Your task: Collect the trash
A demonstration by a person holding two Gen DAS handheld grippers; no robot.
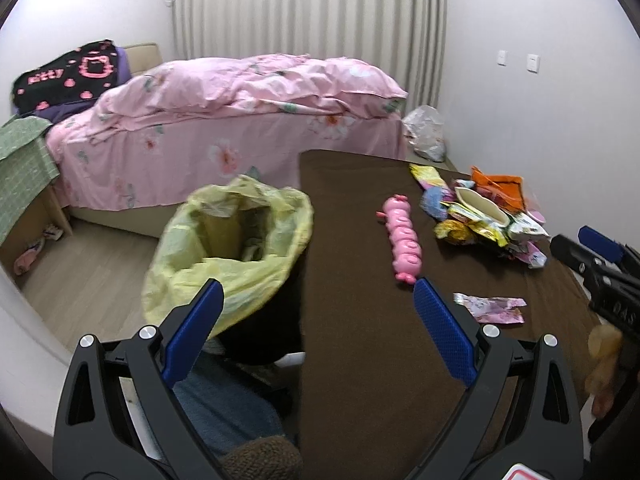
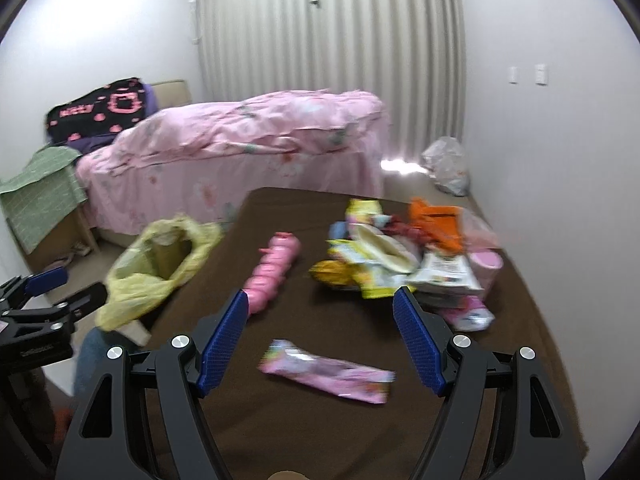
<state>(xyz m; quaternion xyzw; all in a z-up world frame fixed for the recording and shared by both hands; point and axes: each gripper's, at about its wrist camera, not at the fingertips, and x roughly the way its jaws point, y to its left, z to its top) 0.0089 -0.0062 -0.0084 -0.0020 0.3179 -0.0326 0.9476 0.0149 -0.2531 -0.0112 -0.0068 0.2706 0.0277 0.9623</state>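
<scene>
— What have you got for a bin?

— A black bin lined with a crinkled yellow plastic bag (image 1: 228, 248), standing on the floor just off the left edge of the table. The bag's mouth gapes open; I can make out something pale down inside, but not what it is.

— And the table?

— It's covered in a dark brown cloth (image 1: 360, 360). On the far right lies a heap of crumpled snack wrappers (image 1: 484, 216), yellow, white, orange and pink. Nearer me, a flat pink wrapper (image 2: 326, 376) lies alone on the cloth. A long pink plastic toy (image 1: 400, 240), lumpy like a caterpillar, lies between the bin side and the heap.

— Your grippers?

— My left gripper (image 1: 318, 332) hangs spread wide over the table's left edge, nothing between its blue pads. My right gripper (image 2: 320, 344) is spread too, empty, with the flat pink wrapper lying between and just beyond its fingers.

— The room?

— A bed with a pink floral quilt (image 1: 240, 92) stands beyond the table, pale pleated curtains (image 1: 312, 8) behind it, and a white plastic bag (image 1: 426, 132) on the floor in the far right corner. Nothing sits between my fingers and the wrapper.
</scene>
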